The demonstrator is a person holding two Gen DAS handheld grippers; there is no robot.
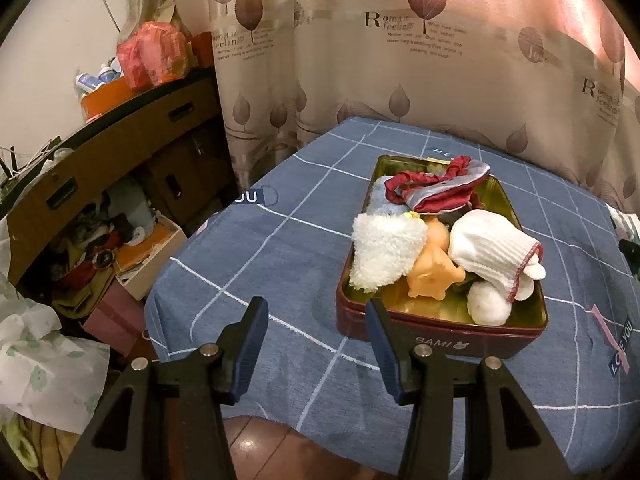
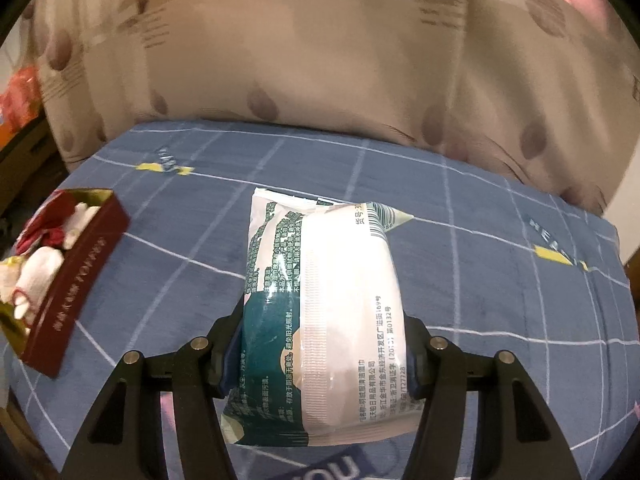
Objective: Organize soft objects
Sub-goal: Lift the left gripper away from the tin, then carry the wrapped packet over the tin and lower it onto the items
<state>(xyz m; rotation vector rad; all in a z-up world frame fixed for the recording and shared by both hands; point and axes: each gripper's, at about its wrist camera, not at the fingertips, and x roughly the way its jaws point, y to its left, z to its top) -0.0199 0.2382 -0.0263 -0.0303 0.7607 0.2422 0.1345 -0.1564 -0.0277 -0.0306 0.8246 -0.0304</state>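
Blue grid cloth (image 1: 280, 248) on table, leaf curtain (image 1: 360, 60) behind. Red tin (image 1: 440, 332) w/ soft stuff at 1 o'clock of left gripper (image 1: 316, 312), jaws wide, empty. Right gripper (image 2: 320, 344) clamped on wipes pack (image 2: 320, 312); tin at 9.

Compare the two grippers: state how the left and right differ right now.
The left gripper holds nothing, its jaws apart over the blue checked cloth; the right gripper is clamped on a white and teal wipes pack. The left points at the red tin of soft items close ahead; the right has that tin far off to its left. Both have black fingers and angle down at the table.
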